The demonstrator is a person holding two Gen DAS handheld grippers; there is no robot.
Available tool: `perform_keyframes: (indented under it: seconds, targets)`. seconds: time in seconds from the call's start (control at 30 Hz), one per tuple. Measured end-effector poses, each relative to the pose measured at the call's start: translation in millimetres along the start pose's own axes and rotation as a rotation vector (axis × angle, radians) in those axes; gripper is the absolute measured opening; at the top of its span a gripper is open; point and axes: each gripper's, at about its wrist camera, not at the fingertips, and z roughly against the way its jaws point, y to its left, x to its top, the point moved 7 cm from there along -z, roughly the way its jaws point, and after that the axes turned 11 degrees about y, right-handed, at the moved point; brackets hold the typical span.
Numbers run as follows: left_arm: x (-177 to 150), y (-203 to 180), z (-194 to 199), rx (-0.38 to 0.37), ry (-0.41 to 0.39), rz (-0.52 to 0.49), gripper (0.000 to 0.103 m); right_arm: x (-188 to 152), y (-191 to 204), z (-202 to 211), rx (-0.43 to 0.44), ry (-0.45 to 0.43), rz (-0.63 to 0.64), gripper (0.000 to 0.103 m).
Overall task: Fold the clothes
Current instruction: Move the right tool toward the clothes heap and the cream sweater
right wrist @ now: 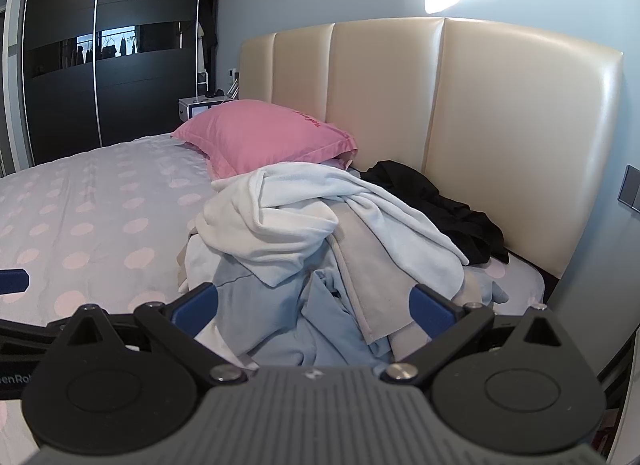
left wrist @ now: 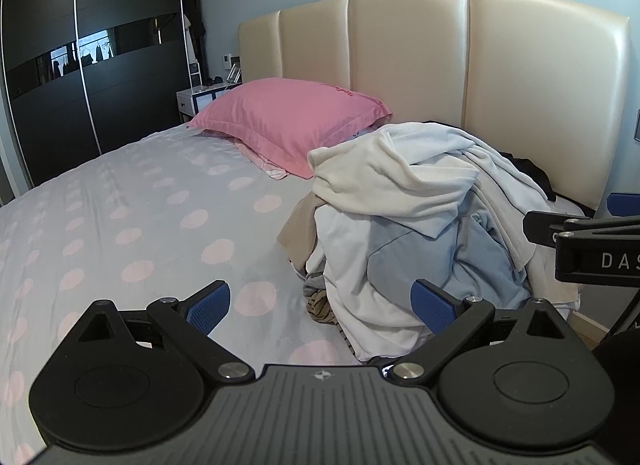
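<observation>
On dotted bedsheet (left wrist: 140,205), rumpled soft clothes heap (right wrist: 304,233), both claws agape

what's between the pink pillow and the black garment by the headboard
The top of the clothes pile, its white garment uppermost, lies between the pink pillow and the black garment; the right wrist view shows it.

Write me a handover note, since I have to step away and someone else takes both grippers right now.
Left gripper: open, holding nothing, hovering at the near left edge of the clothes pile.
Right gripper: open, holding nothing, hovering over the near side of the same pile.
Things: mixed white, light blue and beige garments heaped on the polka-dot bed sheet, beside the pink pillow; a black garment lies behind the heap, against the headboard.
Done: nothing visibly folded.
Left: pull one garment out, spread it on the bare sheet, fold it, repeat.
</observation>
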Motion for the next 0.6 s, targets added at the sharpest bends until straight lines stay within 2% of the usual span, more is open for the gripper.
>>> perform_keyframes:
  seconds: [0.6]
  targets:
    - [-1.4, -0.6, -2.0, 0.002, 0.012, 0.001, 0.099, 1.7, 1.6, -0.5, 0.002, 0.009, 0.011, 0.102]
